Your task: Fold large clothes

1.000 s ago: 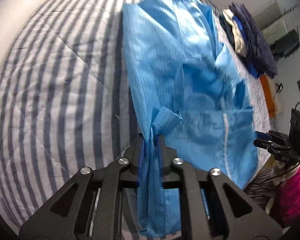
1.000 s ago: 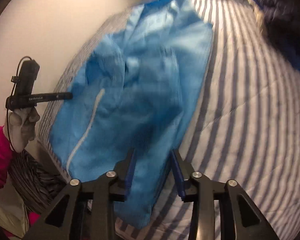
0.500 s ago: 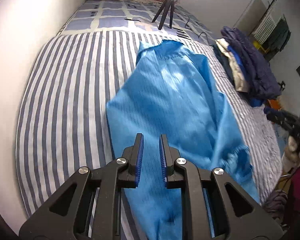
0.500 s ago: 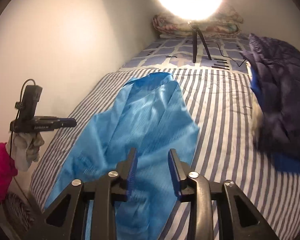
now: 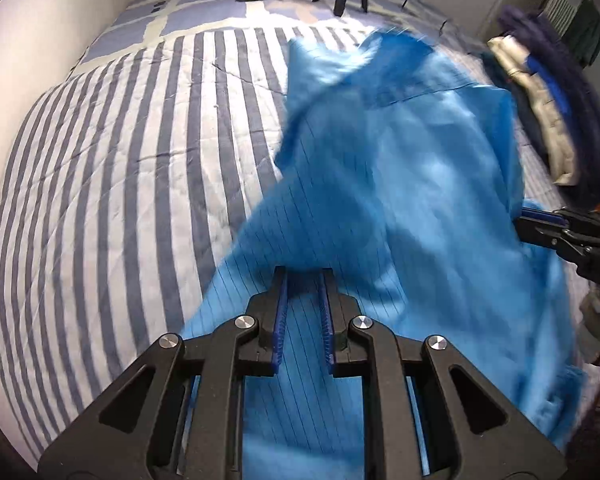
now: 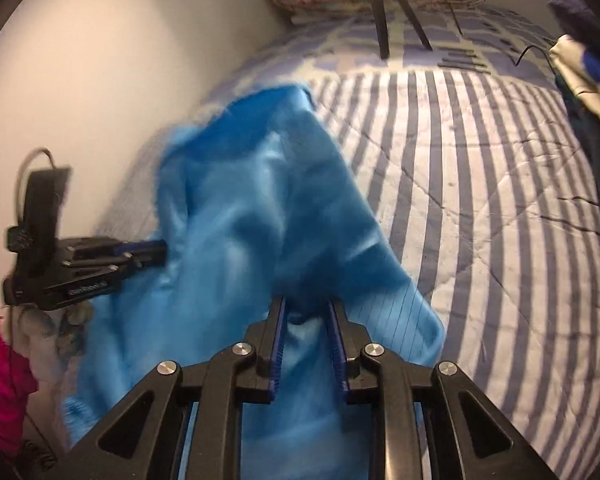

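The blue garment (image 5: 400, 184) lies bunched on the striped bedspread (image 5: 120, 184), motion-blurred. Left gripper (image 5: 303, 280): jaws narrow, fabric bunched at their tips; grasp cannot be confirmed. Right gripper (image 6: 306, 308): jaws have just been closing, fabric between them; grasp likewise unconfirmed.

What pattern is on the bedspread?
Bedspread: navy and white stripes, clearest in the left wrist view.

Bright blue garment (image 5: 400, 184) with fine dark pinstripes. Bedcover (image 5: 112, 184) white with grey-blue stripes, far end in blue-and-cream checks. Black gripper (image 5: 303, 276) bodies, blue pads (image 6: 279, 332); magenta sleeve (image 6: 2, 364).
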Demonstrator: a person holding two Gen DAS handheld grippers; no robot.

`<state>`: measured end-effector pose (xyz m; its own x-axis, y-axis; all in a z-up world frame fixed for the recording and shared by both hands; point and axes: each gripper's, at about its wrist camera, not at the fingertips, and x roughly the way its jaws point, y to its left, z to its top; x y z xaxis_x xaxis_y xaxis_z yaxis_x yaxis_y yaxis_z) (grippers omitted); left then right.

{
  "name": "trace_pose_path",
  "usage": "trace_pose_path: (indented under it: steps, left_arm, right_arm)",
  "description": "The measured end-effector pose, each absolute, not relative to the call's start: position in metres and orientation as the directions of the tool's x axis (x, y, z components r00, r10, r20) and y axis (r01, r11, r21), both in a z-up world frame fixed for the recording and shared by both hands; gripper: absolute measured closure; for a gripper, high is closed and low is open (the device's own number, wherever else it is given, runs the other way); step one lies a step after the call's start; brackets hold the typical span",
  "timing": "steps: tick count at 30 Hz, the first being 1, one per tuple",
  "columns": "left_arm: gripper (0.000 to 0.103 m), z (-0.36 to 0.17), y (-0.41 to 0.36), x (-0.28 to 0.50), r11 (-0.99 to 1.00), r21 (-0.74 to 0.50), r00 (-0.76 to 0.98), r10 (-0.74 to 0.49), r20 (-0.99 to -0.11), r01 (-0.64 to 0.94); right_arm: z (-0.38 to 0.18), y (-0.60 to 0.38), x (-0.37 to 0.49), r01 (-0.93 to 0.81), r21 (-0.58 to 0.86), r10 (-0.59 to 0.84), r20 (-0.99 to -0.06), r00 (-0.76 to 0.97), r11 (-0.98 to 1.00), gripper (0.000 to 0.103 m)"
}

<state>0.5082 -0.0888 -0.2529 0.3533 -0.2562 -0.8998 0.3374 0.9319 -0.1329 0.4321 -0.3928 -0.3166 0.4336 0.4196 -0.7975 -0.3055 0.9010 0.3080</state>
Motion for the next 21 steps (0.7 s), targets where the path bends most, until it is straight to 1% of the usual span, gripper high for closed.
trace_pose_path:
  steps: [2,4,5,6,7,8,9,10,11,13,15,18,20,21]
  left_arm:
    - [0.089,-0.254,-0.09,0.512,0.932,-0.12,0.374,-0.252,-0.892,0.341]
    - [0.089,-0.251,-0.086,0.513,0.928,-0.139,0.361,-0.269,-0.893,0.346]
    - [0.089,-0.246,-0.081,0.513,0.929,-0.155,0.367,-0.281,-0.887,0.337]
    - [0.089,-0.242,-0.076,0.513,0.929,-0.171,0.376,-0.294,-0.879,0.328]
    - [0.082,-0.234,-0.065,0.513,0.926,-0.208,0.398,-0.327,-0.857,0.314]
    - [0.072,-0.23,-0.06,0.513,0.927,-0.222,0.41,-0.336,-0.848,0.302]
    - [0.051,-0.224,-0.052,0.515,0.929,-0.243,0.43,-0.348,-0.833,0.279]
    - [0.045,-0.218,-0.043,0.518,0.924,-0.284,0.457,-0.375,-0.807,0.256]
    - [0.045,-0.215,-0.038,0.522,0.919,-0.312,0.468,-0.392,-0.792,0.242]
    - [0.045,-0.213,-0.036,0.533,0.908,-0.35,0.458,-0.418,-0.785,0.228]
    - [0.045,-0.217,-0.036,0.543,0.901,-0.376,0.436,-0.433,-0.789,0.216]
    - [0.045,-0.228,-0.042,0.557,0.871,-0.447,0.376,-0.491,-0.786,0.203]
    - [0.045,-0.232,-0.052,0.561,0.868,-0.449,0.362,-0.497,-0.788,0.213]
    - [0.048,-0.233,-0.058,0.562,0.87,-0.44,0.361,-0.493,-0.792,0.223]
  right_arm:
    - [-0.32,-0.389,0.436,-0.317,0.291,0.412,-0.8,0.436,0.903,0.082]
    - [-0.316,-0.388,0.438,-0.333,0.285,0.41,-0.814,0.411,0.899,0.082]
    - [-0.312,-0.389,0.437,-0.343,0.286,0.416,-0.814,0.406,0.895,0.078]
    - [-0.302,-0.391,0.433,-0.367,0.291,0.435,-0.8,0.414,0.883,0.077]
    - [-0.292,-0.395,0.429,-0.393,0.289,0.454,-0.777,0.436,0.873,0.07]
    - [-0.282,-0.398,0.426,-0.411,0.276,0.46,-0.756,0.465,0.869,0.06]
    - [-0.277,-0.401,0.425,-0.416,0.262,0.457,-0.745,0.486,0.871,0.054]
    - [-0.269,-0.405,0.425,-0.416,0.238,0.445,-0.728,0.522,0.878,0.045]
    - [-0.266,-0.409,0.428,-0.409,0.227,0.436,-0.717,0.543,0.884,0.042]
    - [-0.266,-0.415,0.44,-0.376,0.234,0.42,-0.722,0.55,0.896,0.042]
    - [-0.27,-0.419,0.455,-0.343,0.263,0.419,-0.728,0.543,0.902,0.042]
    - [-0.274,-0.421,0.477,-0.305,0.33,0.447,-0.712,0.541,0.894,0.042]
    - [-0.275,-0.419,0.486,-0.294,0.379,0.48,-0.694,0.536,0.877,0.044]
    - [-0.278,-0.415,0.49,-0.295,0.397,0.494,-0.692,0.526,0.869,0.045]
